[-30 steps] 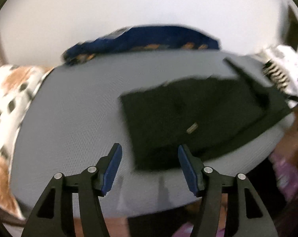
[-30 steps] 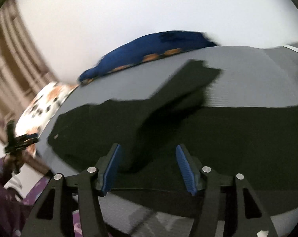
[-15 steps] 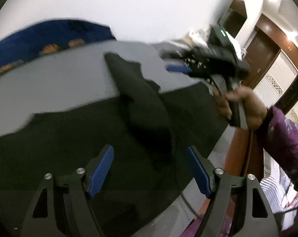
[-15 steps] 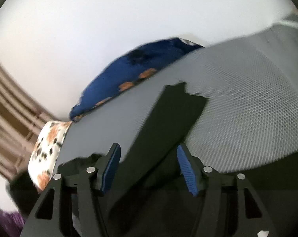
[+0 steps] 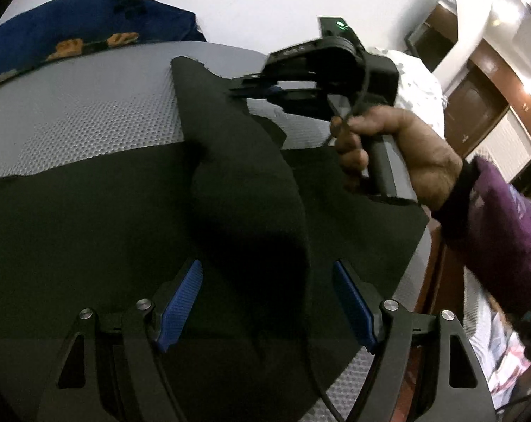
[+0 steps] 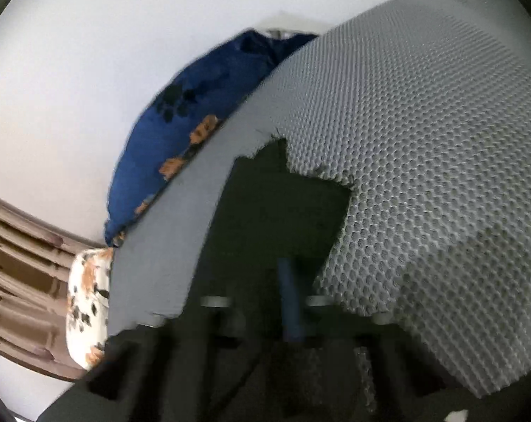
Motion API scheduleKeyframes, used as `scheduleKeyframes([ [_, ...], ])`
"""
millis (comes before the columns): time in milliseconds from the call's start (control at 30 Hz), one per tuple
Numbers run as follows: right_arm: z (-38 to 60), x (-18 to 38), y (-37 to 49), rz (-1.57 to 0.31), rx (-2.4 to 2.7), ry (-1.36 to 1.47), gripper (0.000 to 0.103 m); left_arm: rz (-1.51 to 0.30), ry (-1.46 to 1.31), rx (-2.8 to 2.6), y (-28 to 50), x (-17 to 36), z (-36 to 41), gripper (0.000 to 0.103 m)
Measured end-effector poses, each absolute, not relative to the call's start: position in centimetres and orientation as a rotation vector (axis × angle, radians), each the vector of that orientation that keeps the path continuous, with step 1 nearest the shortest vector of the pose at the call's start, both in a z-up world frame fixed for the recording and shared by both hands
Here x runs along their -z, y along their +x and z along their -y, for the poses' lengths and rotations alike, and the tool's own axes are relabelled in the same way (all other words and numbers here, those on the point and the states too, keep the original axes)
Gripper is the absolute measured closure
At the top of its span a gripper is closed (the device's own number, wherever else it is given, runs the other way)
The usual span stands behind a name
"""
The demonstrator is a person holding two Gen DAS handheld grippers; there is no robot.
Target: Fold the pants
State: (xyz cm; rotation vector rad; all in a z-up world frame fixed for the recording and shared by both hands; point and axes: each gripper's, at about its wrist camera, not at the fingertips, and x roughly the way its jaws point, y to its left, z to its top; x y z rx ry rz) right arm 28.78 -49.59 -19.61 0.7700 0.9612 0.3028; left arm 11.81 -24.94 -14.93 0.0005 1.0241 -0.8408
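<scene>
Moved since prior frame: right gripper (image 5: pixel 261 88) closed in, now clenched on pants (image 5: pixel 124 228) leg end at 12 o'clock. Left gripper (image 5: pixel 265 302) released, over pants on bed (image 5: pixel 71 105); leg runs 6–12; right nearer.

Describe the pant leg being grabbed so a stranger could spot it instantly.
On the grey mesh mattress, black pants lie spread flat. One leg runs away toward the blue pillow; unlike the flat part, its far end is pinched by the right gripper.
</scene>
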Motion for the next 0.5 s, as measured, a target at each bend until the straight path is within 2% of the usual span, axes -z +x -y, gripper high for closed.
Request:
scheduleKeyframes([
  [100,49.7,19.6,28.9,-0.951,-0.302,0.781,0.095,-1.015,0.011,0.838,11.4,15.0,25.0,0.027],
  [200,50.6,17.6,27.7,-0.852,-0.258,0.756,0.097,-1.002,0.007,0.834,11.2,15.1,25.1,0.027],
  [500,55.0,8.8,18.7,-0.565,-0.249,0.831,0.098,-0.973,0.064,0.790,10.2,15.1,25.9,0.027],
])
